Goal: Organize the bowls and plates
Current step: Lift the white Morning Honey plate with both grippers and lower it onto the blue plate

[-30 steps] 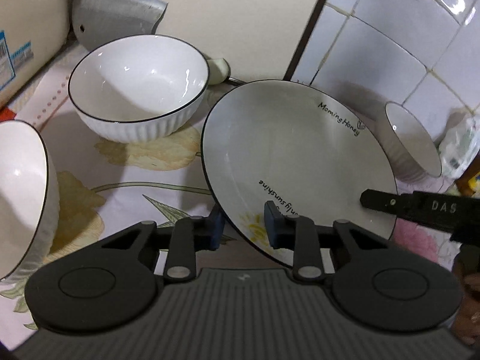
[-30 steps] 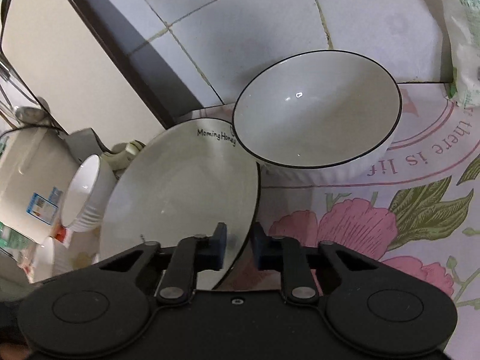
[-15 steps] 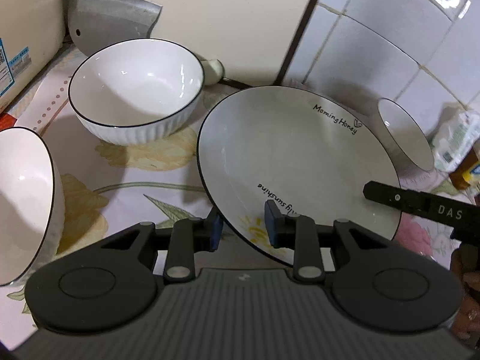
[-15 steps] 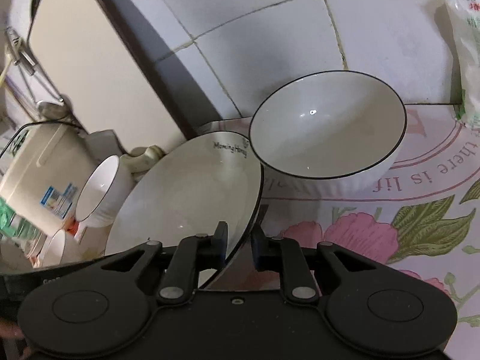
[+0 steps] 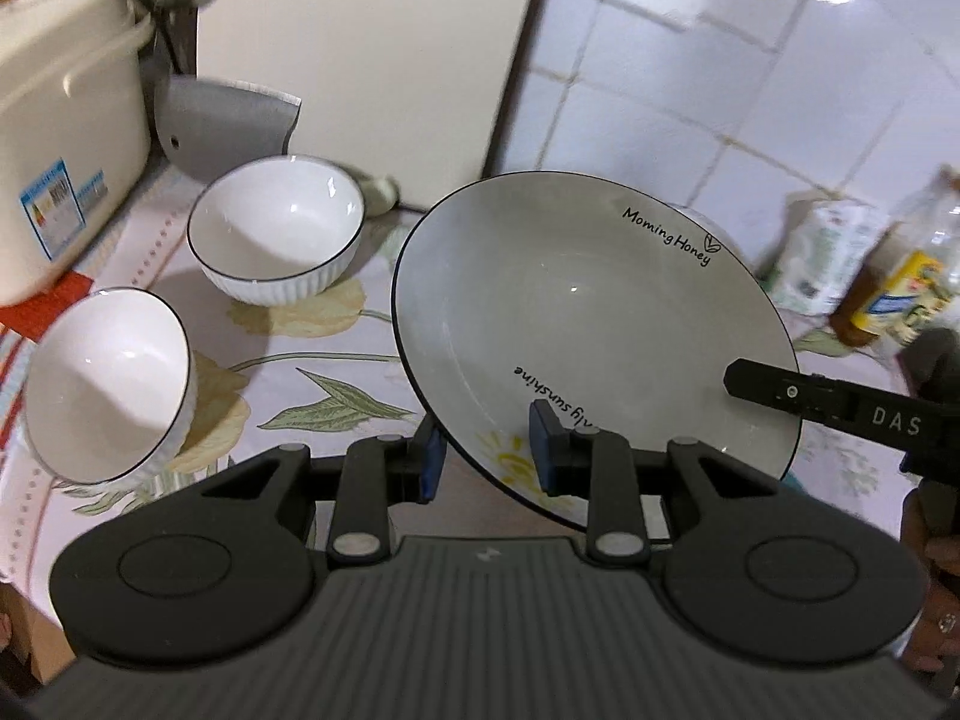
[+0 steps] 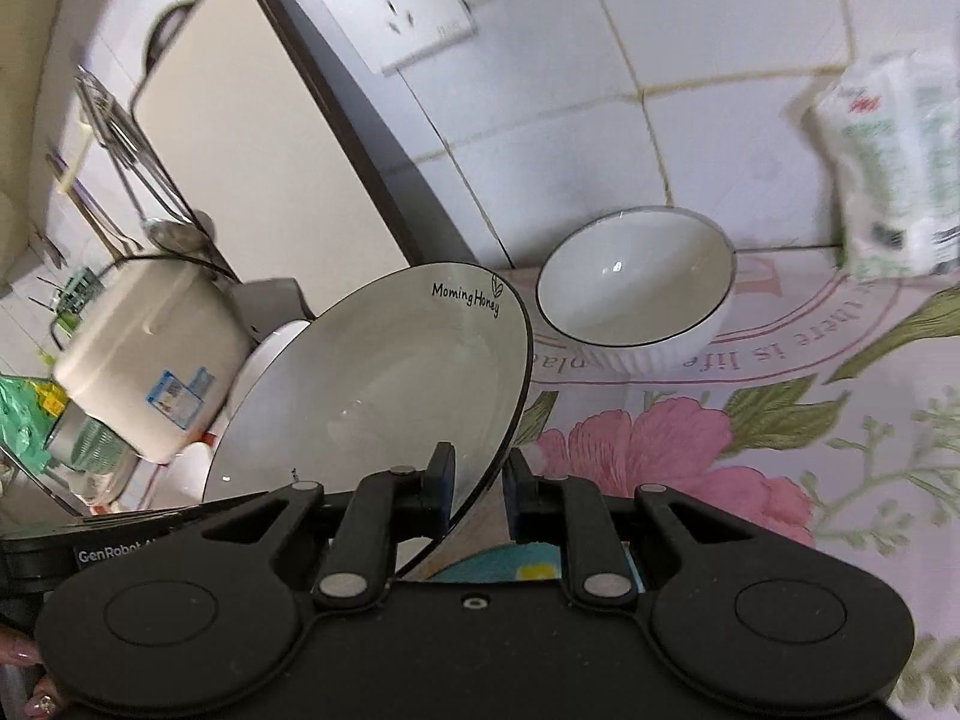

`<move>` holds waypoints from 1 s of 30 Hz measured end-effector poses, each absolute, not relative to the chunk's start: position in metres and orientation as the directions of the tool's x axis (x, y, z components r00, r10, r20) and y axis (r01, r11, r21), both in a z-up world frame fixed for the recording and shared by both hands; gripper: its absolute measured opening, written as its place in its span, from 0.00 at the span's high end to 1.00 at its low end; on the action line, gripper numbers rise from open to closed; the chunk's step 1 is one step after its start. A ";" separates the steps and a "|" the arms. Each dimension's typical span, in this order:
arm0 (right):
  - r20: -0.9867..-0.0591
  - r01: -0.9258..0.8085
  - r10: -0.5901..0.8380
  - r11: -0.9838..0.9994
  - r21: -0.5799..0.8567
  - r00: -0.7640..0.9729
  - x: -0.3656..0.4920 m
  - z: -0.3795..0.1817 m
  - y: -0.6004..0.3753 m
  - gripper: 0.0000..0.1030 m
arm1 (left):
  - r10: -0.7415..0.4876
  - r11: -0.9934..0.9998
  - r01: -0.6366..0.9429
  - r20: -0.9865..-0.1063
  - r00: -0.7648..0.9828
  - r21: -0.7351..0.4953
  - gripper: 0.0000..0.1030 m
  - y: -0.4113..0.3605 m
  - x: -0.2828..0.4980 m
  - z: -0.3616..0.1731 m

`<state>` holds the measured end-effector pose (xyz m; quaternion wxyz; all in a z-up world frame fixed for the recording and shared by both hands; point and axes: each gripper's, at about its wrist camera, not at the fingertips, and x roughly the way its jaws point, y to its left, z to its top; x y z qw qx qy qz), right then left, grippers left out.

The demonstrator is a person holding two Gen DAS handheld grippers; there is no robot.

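Observation:
A white plate with a black rim and "Morning Honey" lettering hangs tilted above the floral tablecloth. My left gripper is shut on its near rim, one blue pad on each face. My right gripper is shut on the opposite rim of the plate, and its black finger shows at the right in the left wrist view. Two white ribbed bowls stand on the cloth to the left. A third bowl stands by the tiled wall.
A cream rice cooker stands at the far left with a grey cleaver blade beside it. A pale board leans on the wall. A bag and a bottle stand at the right.
Both grippers have risen with the plate between them. The bowls and the cloth now look smaller and farther below, and the third bowl is hidden behind the plate in the left wrist view.

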<state>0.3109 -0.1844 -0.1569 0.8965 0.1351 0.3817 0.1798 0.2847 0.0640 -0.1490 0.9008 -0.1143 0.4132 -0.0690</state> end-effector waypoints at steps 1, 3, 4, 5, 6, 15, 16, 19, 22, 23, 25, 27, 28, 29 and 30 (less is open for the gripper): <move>-0.629 -0.218 0.426 0.898 0.383 0.650 0.303 -0.150 -0.186 0.79 | -0.227 0.963 0.041 -0.724 0.651 -0.265 0.73 0.063 0.278 -0.142; -0.613 -0.217 0.424 0.897 0.385 0.666 0.286 -0.136 -0.191 0.79 | -0.251 0.958 0.061 -0.721 0.646 -0.279 0.73 0.060 0.264 -0.128; -0.608 -0.218 0.423 0.898 0.383 0.672 0.278 -0.129 -0.194 0.79 | -0.259 0.957 0.071 -0.719 0.645 -0.281 0.73 0.058 0.258 -0.122; -0.603 -0.217 0.421 0.898 0.382 0.678 0.269 -0.121 -0.197 0.79 | -0.265 0.956 0.082 -0.715 0.647 -0.280 0.73 0.056 0.252 -0.117; -0.599 -0.213 0.419 0.898 0.386 0.682 0.260 -0.115 -0.201 0.79 | -0.271 0.957 0.097 -0.713 0.647 -0.275 0.73 0.053 0.244 -0.110; -0.603 -0.145 0.364 0.913 0.381 0.710 0.190 -0.090 -0.225 0.79 | -0.297 0.954 0.168 -0.716 0.632 -0.248 0.73 0.025 0.192 -0.086; -0.603 -0.142 0.361 0.914 0.380 0.712 0.184 -0.090 -0.228 0.79 | -0.304 0.952 0.174 -0.719 0.625 -0.251 0.73 0.022 0.188 -0.087; -0.612 -0.140 0.364 0.913 0.382 0.702 0.166 -0.091 -0.240 0.78 | -0.328 0.944 0.191 -0.729 0.600 -0.268 0.73 0.014 0.177 -0.090; -0.618 -0.129 0.371 0.907 0.401 0.693 0.153 -0.095 -0.250 0.77 | -0.340 0.940 0.205 -0.734 0.587 -0.272 0.73 0.007 0.167 -0.096; -0.624 -0.125 0.365 0.910 0.394 0.691 0.148 -0.097 -0.252 0.77 | -0.339 0.941 0.203 -0.738 0.584 -0.272 0.73 0.004 0.166 -0.099; -0.635 -0.119 0.353 0.917 0.381 0.688 0.142 -0.100 -0.255 0.77 | -0.343 0.939 0.204 -0.745 0.573 -0.276 0.73 0.000 0.162 -0.105; -0.642 -0.104 0.347 0.917 0.385 0.684 0.138 -0.104 -0.258 0.77 | -0.350 0.937 0.204 -0.754 0.556 -0.285 0.73 -0.003 0.160 -0.111; -0.646 -0.095 0.344 0.916 0.389 0.681 0.136 -0.106 -0.260 0.77 | -0.354 0.935 0.203 -0.756 0.550 -0.289 0.73 -0.005 0.160 -0.113; -0.650 -0.089 0.342 0.917 0.390 0.679 0.135 -0.108 -0.262 0.77 | -0.355 0.935 0.203 -0.760 0.545 -0.291 0.73 -0.006 0.159 -0.116; -0.653 -0.086 0.339 0.918 0.388 0.677 0.133 -0.110 -0.262 0.77 | -0.355 0.935 0.203 -0.763 0.540 -0.291 0.73 -0.007 0.158 -0.118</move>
